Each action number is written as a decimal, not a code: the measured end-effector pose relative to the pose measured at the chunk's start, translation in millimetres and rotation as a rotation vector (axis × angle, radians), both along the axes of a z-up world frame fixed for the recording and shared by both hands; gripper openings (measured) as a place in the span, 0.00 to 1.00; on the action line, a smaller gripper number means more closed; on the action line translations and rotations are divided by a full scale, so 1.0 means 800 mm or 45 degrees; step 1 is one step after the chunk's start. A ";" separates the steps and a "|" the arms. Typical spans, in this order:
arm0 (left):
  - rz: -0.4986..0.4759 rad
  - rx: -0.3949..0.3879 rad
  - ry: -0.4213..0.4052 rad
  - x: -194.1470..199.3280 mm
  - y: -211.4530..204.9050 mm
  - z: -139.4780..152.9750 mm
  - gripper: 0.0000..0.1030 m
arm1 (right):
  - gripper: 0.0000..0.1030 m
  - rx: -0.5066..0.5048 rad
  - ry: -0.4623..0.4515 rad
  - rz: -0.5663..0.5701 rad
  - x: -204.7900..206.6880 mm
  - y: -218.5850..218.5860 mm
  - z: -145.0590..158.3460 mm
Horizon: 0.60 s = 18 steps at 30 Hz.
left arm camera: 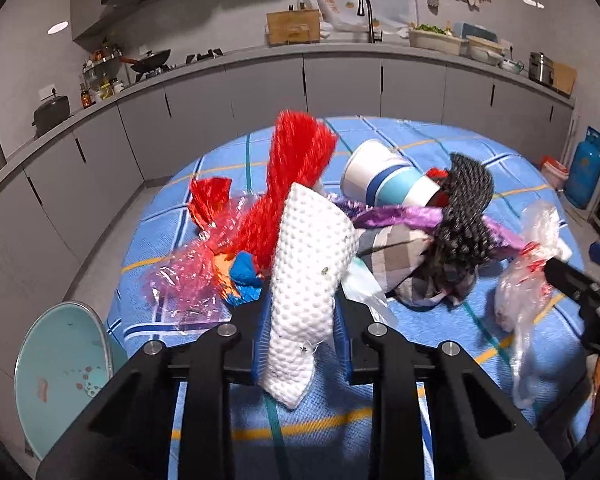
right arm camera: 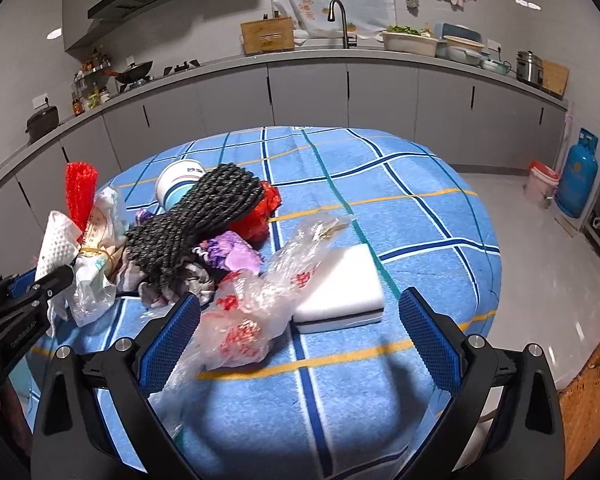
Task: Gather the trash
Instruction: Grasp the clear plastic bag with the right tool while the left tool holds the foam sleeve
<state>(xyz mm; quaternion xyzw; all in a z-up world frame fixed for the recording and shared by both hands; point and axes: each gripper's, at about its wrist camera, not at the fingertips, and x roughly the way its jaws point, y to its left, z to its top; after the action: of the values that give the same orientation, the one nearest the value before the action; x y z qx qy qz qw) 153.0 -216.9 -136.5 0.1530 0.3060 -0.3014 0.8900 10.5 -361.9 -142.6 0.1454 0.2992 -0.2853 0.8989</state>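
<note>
Left gripper (left arm camera: 302,312) clamps the white foam wrap (left arm camera: 310,264); right gripper (right arm camera: 300,332), wide open, straddles the clear plastic bag (right arm camera: 256,304) at lower centre. Risk: slippery film escapes closure.

The right gripper (right arm camera: 300,330) hangs over the checked surface (right arm camera: 400,200), jaws wide apart. A crumpled plastic bag (right arm camera: 260,300) lies between them, touching a white sponge (right arm camera: 340,284).

Mixed trash pile (right arm camera: 204,224) on table, wrappers seemingly crumpled
</note>
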 end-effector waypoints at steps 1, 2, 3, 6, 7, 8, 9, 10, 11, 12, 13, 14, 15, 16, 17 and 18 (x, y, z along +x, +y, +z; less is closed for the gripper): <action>-0.002 -0.014 -0.013 -0.006 0.004 0.007 0.26 | 0.87 0.002 0.000 0.003 -0.001 0.002 0.001; -0.002 -0.022 -0.025 -0.010 0.006 0.013 0.26 | 0.81 0.015 -0.004 0.017 -0.001 0.005 0.001; -0.004 -0.030 -0.031 -0.014 0.008 0.017 0.26 | 0.79 0.026 -0.004 0.027 -0.001 0.006 0.002; -0.005 -0.067 -0.041 -0.026 0.019 0.029 0.26 | 0.76 0.046 0.003 0.053 0.003 0.009 0.001; 0.001 -0.083 -0.041 -0.028 0.022 0.035 0.26 | 0.73 0.050 0.004 0.055 0.004 0.010 0.001; 0.007 -0.094 -0.043 -0.030 0.026 0.037 0.27 | 0.69 0.064 0.006 0.061 0.005 0.010 0.001; 0.013 -0.097 -0.047 -0.032 0.028 0.039 0.27 | 0.68 0.078 0.010 0.066 0.006 0.010 0.001; 0.020 -0.100 -0.050 -0.033 0.031 0.040 0.27 | 0.67 0.087 0.012 0.071 0.007 0.011 0.000; 0.021 -0.106 -0.046 -0.033 0.034 0.041 0.27 | 0.66 0.096 0.014 0.077 0.008 0.013 -0.002; 0.022 -0.108 -0.043 -0.033 0.036 0.041 0.27 | 0.66 0.100 0.017 0.088 0.009 0.016 -0.003; 0.024 -0.107 -0.045 -0.034 0.037 0.040 0.27 | 0.65 0.099 0.021 0.094 0.011 0.019 -0.004; 0.026 -0.100 -0.053 -0.036 0.038 0.038 0.27 | 0.64 0.103 0.027 0.099 0.013 0.021 -0.006; 0.025 -0.096 -0.053 -0.037 0.035 0.040 0.27 | 0.63 0.115 0.029 0.105 0.014 0.021 -0.007; 0.023 -0.091 -0.046 -0.036 0.034 0.038 0.27 | 0.60 0.127 0.028 0.112 0.016 0.021 -0.008; 0.022 -0.085 -0.040 -0.036 0.033 0.036 0.27 | 0.55 0.128 0.030 0.118 0.018 0.022 -0.009; 0.020 -0.082 -0.035 -0.036 0.031 0.035 0.27 | 0.53 0.127 0.032 0.123 0.020 0.022 -0.010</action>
<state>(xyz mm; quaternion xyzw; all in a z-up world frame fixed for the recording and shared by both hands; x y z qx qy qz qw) 124.2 -192.3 -108.3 0.1259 0.2850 -0.3018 0.9010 26.1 -344.2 -150.8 0.1719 0.3309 -0.2280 0.8994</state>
